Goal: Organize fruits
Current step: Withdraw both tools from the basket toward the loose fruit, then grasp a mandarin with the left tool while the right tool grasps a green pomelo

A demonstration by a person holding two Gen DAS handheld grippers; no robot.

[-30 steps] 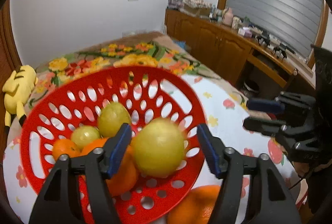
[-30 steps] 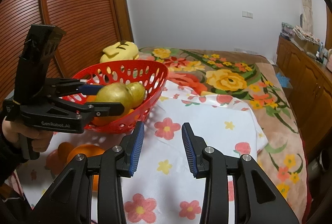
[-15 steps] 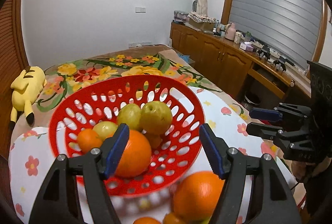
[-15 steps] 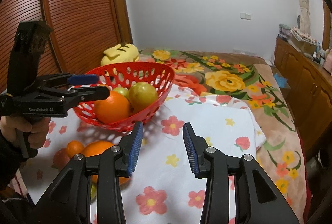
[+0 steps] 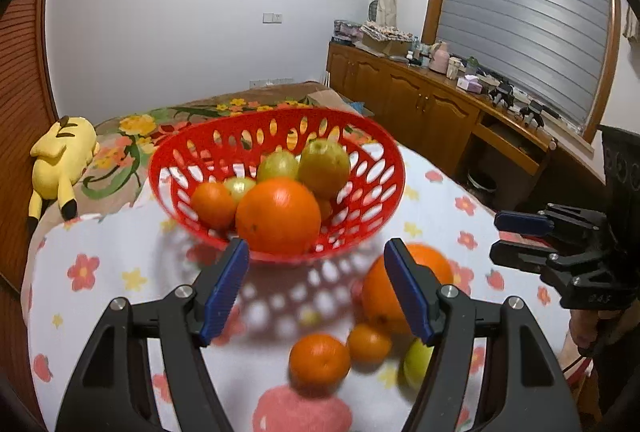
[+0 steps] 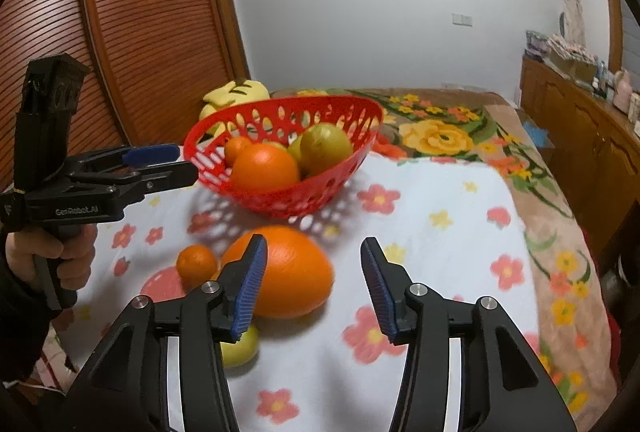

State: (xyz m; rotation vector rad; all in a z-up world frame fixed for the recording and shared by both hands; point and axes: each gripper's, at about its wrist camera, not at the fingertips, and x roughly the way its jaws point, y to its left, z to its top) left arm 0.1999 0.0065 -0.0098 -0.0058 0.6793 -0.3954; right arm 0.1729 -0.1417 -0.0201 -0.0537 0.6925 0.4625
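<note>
While both tongs are held with their blue pads wide apart and nothing between them, the red basket (image 5: 276, 168) is seen standing on the flowered cloth (image 6: 440, 232) of the bed; a large orange (image 5: 278, 216), a small orange (image 5: 213, 205) and yellow-green fruits (image 5: 324, 162) are held in it; the left tongs (image 5: 316, 288) are poised just short of its near wall. Beside the basket, a big loose orange (image 6: 296, 272) is lain on the cloth, partly framed by the right tongs (image 6: 310, 288); two small oranges (image 5: 320, 358) and a green fruit (image 6: 240, 350) are gathered near it; a yellow plush toy (image 5: 60, 164) is lain beyond.
</note>
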